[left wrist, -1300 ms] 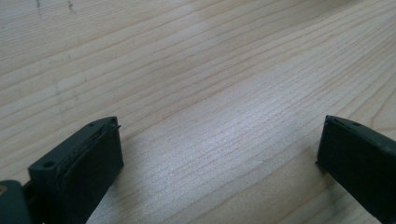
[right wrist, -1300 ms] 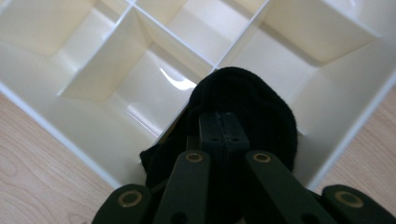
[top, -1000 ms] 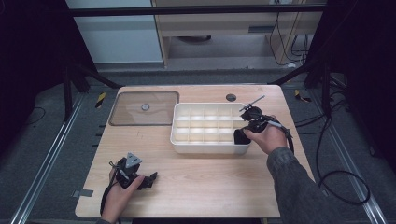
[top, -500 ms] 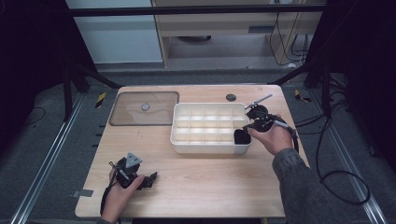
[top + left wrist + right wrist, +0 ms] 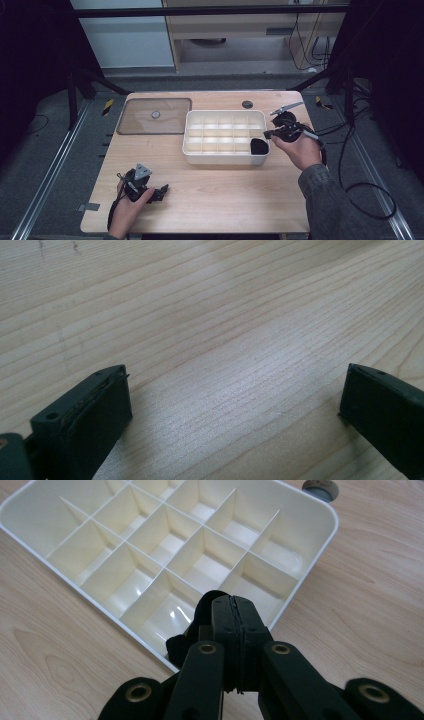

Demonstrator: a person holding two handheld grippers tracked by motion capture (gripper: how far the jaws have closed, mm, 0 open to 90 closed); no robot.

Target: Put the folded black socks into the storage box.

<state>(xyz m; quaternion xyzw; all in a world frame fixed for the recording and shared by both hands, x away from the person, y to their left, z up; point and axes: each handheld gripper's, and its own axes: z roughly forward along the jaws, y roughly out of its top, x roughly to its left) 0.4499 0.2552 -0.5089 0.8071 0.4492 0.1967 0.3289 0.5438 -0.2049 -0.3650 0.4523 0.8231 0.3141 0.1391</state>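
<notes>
Your left gripper point(image 5: 161, 192) rests on the near left of the wooden table point(image 5: 220, 200), jaws wide apart with bare wood between them. Far left lies a clear brownish lid point(image 5: 155, 116). At centre stands the cream divided tray point(image 5: 225, 136), its compartments bare save the near right corner one, which holds a black cloth-like piece point(image 5: 259, 146). Your right gripper point(image 5: 267, 134), jaws pressed together, hangs just above that corner; whether it pinches the piece cannot be told. No legible writing.
</notes>
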